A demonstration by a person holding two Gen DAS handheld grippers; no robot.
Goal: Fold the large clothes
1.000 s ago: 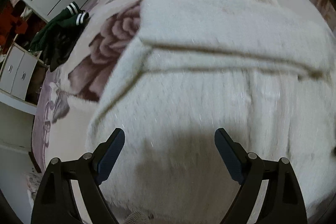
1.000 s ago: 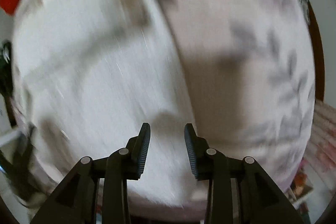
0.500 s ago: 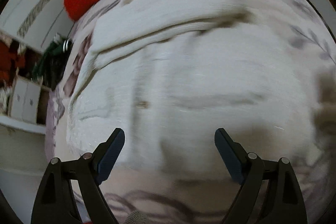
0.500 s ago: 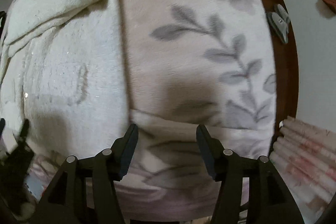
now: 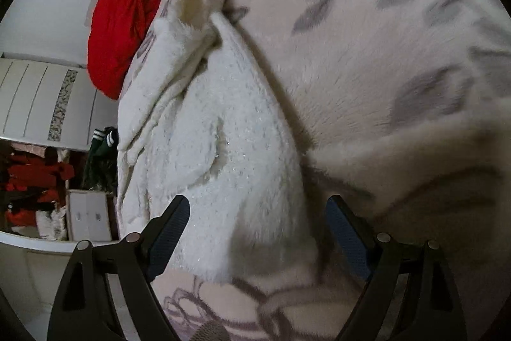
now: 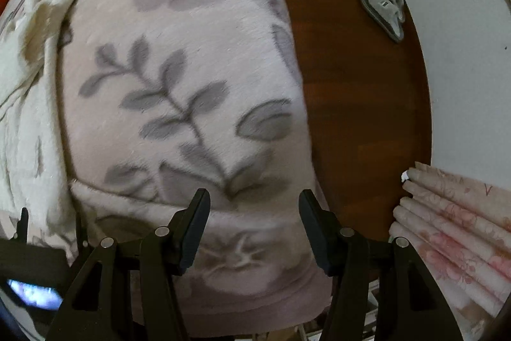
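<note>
A fluffy white garment (image 5: 210, 149) lies folded on a pale pink floral blanket (image 5: 367, 53) that covers the bed. My left gripper (image 5: 257, 216) hovers open above the garment's near corner, its blue pads wide apart with nothing pinched between them. In the right wrist view the white garment (image 6: 22, 123) shows only along the left edge. My right gripper (image 6: 254, 213) stands open over the bare floral blanket (image 6: 179, 91) near the bed's corner, holding nothing. The left gripper's black frame (image 6: 28, 248) shows at the lower left of that view.
A red garment (image 5: 124, 31) is heaped at the far end of the bed. A green striped garment (image 5: 102, 143) and a white cabinet (image 5: 86, 213) stand beside the bed. Brown wooden floor (image 6: 354, 85), grey slippers (image 6: 383, 8) and a pink floral curtain (image 6: 453, 219) lie right of the bed.
Both grippers swept right across the bed. The left one now hangs over the garment's near corner. The right one opened wider and left the white garment for the bare blanket by the bed's edge.
</note>
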